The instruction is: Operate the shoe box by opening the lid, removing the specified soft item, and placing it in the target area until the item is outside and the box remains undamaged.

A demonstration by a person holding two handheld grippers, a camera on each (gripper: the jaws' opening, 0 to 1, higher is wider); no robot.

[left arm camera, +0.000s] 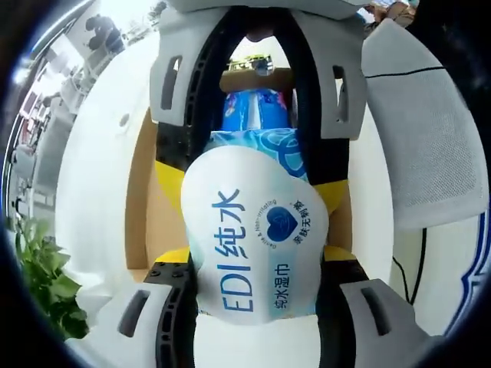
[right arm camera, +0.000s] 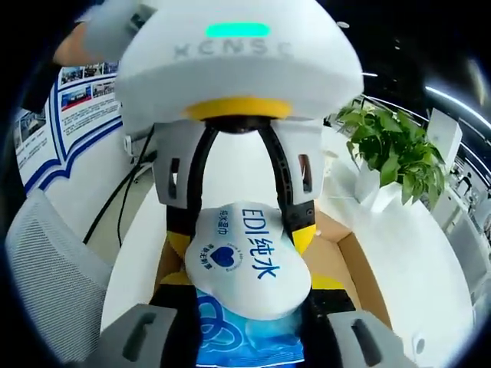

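Wipes pack (left arm camera: 257, 230) is being clamped by both grippers, left (left arm camera: 253, 165) and right (right arm camera: 245, 264), above the open shoe box (right arm camera: 357, 261); placement remaining, box edge at 3 o'clock.

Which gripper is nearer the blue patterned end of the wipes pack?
Right. The right gripper clamps the wipes pack beside its blue end; the left gripper clamps farther along, around the white labelled end.

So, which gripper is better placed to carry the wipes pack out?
Probably the left gripper: its fingers flank the soft white-and-blue wipes pack at its broad middle; the right gripper flanks just its crumpled blue end.
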